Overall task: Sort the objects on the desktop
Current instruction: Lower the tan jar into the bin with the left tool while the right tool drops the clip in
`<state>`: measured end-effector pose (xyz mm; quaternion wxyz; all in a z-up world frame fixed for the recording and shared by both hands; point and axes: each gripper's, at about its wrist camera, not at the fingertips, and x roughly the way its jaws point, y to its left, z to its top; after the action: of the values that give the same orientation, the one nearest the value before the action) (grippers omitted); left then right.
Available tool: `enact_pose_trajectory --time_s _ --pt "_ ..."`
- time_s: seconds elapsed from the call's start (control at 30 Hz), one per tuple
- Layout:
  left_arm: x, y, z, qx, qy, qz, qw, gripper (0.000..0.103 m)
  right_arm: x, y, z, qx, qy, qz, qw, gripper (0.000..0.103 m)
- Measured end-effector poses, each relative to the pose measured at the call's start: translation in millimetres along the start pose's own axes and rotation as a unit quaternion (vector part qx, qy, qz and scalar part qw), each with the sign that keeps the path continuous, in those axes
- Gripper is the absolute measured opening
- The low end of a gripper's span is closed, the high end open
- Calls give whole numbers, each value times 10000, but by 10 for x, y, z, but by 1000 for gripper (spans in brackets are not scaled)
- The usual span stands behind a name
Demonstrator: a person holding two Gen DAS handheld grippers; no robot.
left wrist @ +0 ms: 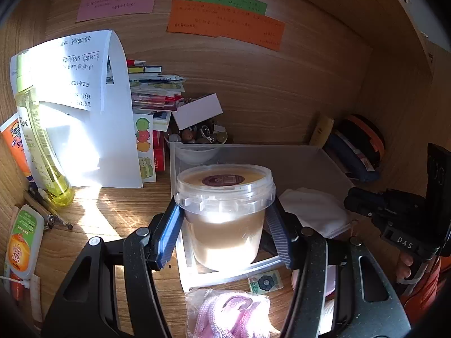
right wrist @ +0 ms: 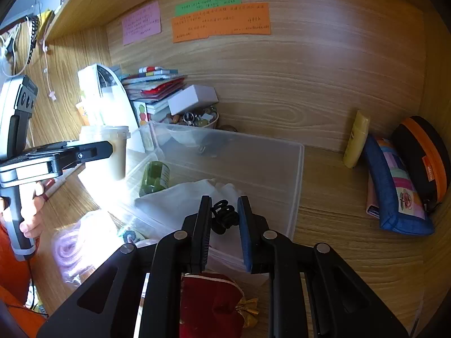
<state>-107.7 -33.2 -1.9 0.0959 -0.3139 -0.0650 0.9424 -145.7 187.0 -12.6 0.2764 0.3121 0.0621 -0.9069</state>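
Left gripper (left wrist: 224, 225) half-spread, blue pads clamped on the sides of a lidded clear tub (left wrist: 225, 211) of beige paste, upright above the near-left corner of the clear plastic bin (right wrist: 298, 174). Right gripper (right wrist: 224, 217) nearly closed, pinching a black hair claw (right wrist: 224, 215) above white cloth (right wrist: 180, 200) in that bin, beside a green jar (right wrist: 155, 178).

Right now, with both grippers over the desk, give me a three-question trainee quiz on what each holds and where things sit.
1. True or false: the left gripper grips the clear lidded plastic tub of beige contents.
2. What is between the right gripper's fingers?
3. The dark green jar lies: A) inside the translucent plastic bin, B) on the stacked books.

Key: 1 true; 2 a black coiled hair tie; 3 A.
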Motion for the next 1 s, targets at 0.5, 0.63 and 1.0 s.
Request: enact_pose_trajectory --time_s 0.5,0.63,1.0 --pt "238 -76 -53 219 274 128 9993 58 125 -7 -52 68 186 29 9998 17" --pt "249 -125 -75 350 273 225 9988 58 114 37 -60 -26 168 -22 9999 17" --pt "278 -209 -137 572 335 237 9975 58 115 67 -65 -133 105 -135 9998 18"
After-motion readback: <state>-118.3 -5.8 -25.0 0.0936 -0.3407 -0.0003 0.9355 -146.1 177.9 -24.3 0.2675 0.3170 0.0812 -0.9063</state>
